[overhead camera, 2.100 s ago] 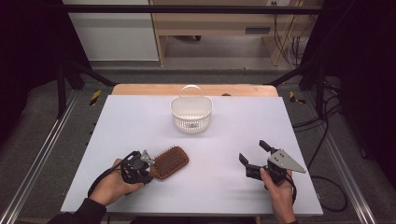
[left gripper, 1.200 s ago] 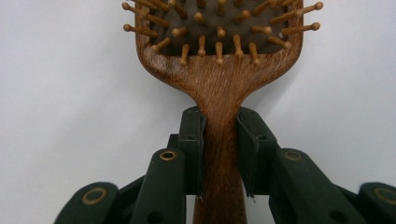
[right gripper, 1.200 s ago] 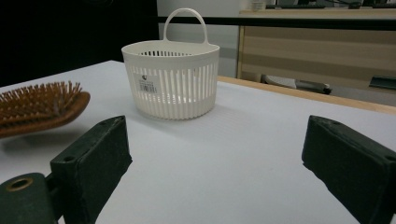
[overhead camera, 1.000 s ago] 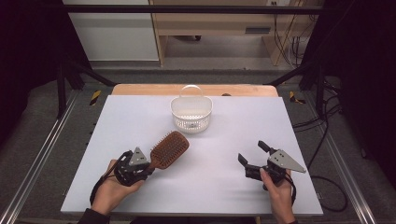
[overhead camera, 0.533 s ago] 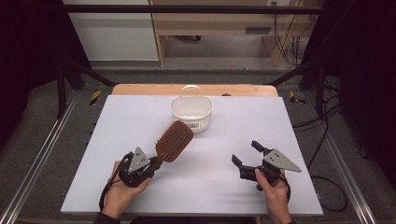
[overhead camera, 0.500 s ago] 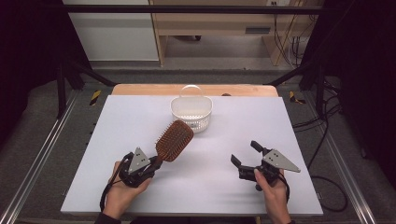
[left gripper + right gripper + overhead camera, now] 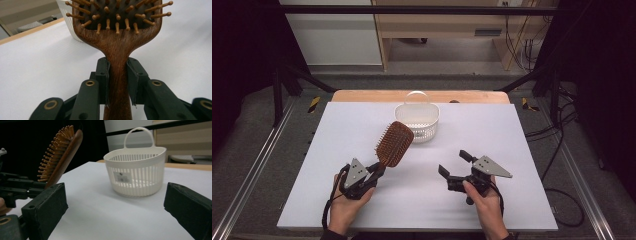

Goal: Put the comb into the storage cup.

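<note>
A brown wooden paddle hairbrush (image 7: 394, 143) is held off the table, its head tilted up toward the white slotted basket (image 7: 417, 121). My left gripper (image 7: 375, 172) is shut on the brush's handle (image 7: 119, 75), jaws pressing either side of it. The brush (image 7: 61, 152) stands up at the left of the right gripper view, bristles facing away to the left. My right gripper (image 7: 454, 167) is open with nothing between its jaws, at the front right of the table. The basket (image 7: 136, 170) with its loop handle lies ahead between its jaws, some way off.
The white table top (image 7: 492, 130) ends in a wooden strip (image 7: 362, 96) at the far edge. Black frame posts and cables (image 7: 557, 145) stand off the table's right side. Metal rails (image 7: 252, 175) run along the left.
My left gripper has lifted the brush from the table and swung its head up and toward the basket. The right gripper has shifted a little left and stayed open.
</note>
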Available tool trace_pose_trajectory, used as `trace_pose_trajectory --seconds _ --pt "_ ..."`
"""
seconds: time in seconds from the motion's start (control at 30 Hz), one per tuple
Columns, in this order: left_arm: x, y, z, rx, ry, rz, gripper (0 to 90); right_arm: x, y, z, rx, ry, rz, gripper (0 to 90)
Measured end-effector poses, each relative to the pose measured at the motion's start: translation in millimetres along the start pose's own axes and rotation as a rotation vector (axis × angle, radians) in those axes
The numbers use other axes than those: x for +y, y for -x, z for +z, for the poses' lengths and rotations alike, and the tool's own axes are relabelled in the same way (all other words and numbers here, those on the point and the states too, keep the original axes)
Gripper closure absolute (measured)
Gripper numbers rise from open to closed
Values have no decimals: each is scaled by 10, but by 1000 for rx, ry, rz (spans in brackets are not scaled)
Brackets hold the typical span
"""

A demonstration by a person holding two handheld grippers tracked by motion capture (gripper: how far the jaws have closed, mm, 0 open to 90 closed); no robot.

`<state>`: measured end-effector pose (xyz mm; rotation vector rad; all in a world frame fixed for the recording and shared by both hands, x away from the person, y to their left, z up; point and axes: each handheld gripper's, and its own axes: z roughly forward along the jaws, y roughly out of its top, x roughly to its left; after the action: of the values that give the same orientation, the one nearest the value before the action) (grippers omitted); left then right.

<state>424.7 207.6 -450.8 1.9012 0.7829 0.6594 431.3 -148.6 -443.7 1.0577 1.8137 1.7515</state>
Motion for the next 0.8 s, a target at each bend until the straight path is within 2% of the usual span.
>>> trace_pose_trajectory --seconds 0.1,0.3,0.4,0.57,0.8 --pt "5 16 -29 -1 23 2 723 18 -99 106 49 -3 54 46" --pt "-12 110 -18 -17 31 17 723 103 -318 299 120 -3 105 57" --pt "-1 170 -8 -20 35 39 723 160 -413 392 149 -12 115 68" --pt "19 218 -34 -22 56 49 723 254 -542 518 188 -27 129 89" --pt "21 244 -38 -26 71 61 723 361 -629 652 223 -30 163 132"
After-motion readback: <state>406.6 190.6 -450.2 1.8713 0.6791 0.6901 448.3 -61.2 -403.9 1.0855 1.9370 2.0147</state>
